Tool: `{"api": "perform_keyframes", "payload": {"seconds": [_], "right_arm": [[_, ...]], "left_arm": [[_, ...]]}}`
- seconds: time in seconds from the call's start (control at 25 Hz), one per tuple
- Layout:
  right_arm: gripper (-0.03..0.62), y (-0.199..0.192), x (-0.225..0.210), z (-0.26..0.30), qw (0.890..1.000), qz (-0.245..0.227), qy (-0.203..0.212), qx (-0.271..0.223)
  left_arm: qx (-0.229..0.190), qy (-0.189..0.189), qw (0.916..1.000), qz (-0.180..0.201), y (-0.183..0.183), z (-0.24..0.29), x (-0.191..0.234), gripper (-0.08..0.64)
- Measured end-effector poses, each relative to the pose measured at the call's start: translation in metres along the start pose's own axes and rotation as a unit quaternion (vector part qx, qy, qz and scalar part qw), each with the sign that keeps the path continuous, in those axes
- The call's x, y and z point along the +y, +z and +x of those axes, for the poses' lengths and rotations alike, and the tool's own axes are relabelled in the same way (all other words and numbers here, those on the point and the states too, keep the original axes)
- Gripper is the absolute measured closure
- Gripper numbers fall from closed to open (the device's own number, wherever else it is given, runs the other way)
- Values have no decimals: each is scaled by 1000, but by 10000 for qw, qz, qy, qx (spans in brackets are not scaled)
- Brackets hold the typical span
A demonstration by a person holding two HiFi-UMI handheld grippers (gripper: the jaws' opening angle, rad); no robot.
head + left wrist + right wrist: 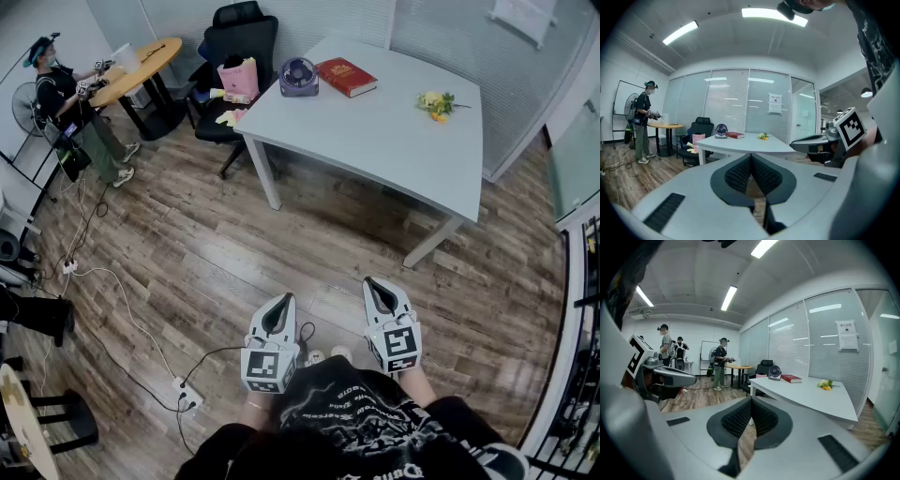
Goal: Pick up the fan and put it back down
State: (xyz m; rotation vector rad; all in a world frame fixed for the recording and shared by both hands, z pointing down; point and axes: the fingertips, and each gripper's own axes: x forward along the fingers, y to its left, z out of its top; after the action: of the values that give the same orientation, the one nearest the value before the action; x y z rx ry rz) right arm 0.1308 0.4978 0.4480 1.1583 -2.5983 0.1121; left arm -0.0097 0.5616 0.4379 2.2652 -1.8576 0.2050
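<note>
Both jaws pressed together and empty, the left gripper (278, 309) and right gripper (378, 291) hang over wooden floor. The fan (298, 77) stands well ahead of them on the white table (375, 131), beside a red book (346, 76).

Cool, even office light fills all three views. Ceiling strip lights (774, 15) burn to pure white overhead, and their reflections streak the glass partition (825, 338). In the head view the white table (394, 141) throws only a faint, soft shadow on the wooden floor (187, 253). Both gripper views bow hard at the edges and fall to black in the corners. The pale shells of the left gripper (751, 157) and right gripper (750, 401) are flatly lit, without glare.
</note>
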Motion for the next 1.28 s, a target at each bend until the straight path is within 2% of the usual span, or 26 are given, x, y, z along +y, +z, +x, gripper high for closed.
{"api": "perform_keyframes", "payload": {"seconds": [0.4,0.64,0.76,0.92,0.96,1.04,1.08,1.12,1.28], "right_arm": [[586,-6,-13,-12,9998,-89,-142,97],[584,-11,-7,-12,9999,-94,-23,135],[583,-14,-8,-16,9999,70,-59,86],[579,-13,-8,-20,9998,139,-103,25],[556,-15,-8,-21,9998,144,-98,45],[460,-20,-7,-22,9998,176,-45,109],[418,-22,-5,-22,9997,205,-7,135],[394,-23,-2,-23,9996,236,26,157],[338,-21,7,-24,9993,311,123,170]], "left_arm": [[12,7,10000,-55,-6,-1,-6,540],[18,-87,9998,-150,-6,-1,-10,540],[35,-104,9998,-144,-8,-6,-11,540],[-170,-126,9992,-347,-3,-14,-8,538],[-223,-153,9987,-431,-2,-15,-8,537],[-271,-186,9980,-533,-2,-16,-7,494],[-263,-195,9980,-540,-3,-18,-6,437],[-240,-199,9981,-529,-5,-19,-5,389],[-60,-230,9983,-541,-12,-23,1,283]]}}
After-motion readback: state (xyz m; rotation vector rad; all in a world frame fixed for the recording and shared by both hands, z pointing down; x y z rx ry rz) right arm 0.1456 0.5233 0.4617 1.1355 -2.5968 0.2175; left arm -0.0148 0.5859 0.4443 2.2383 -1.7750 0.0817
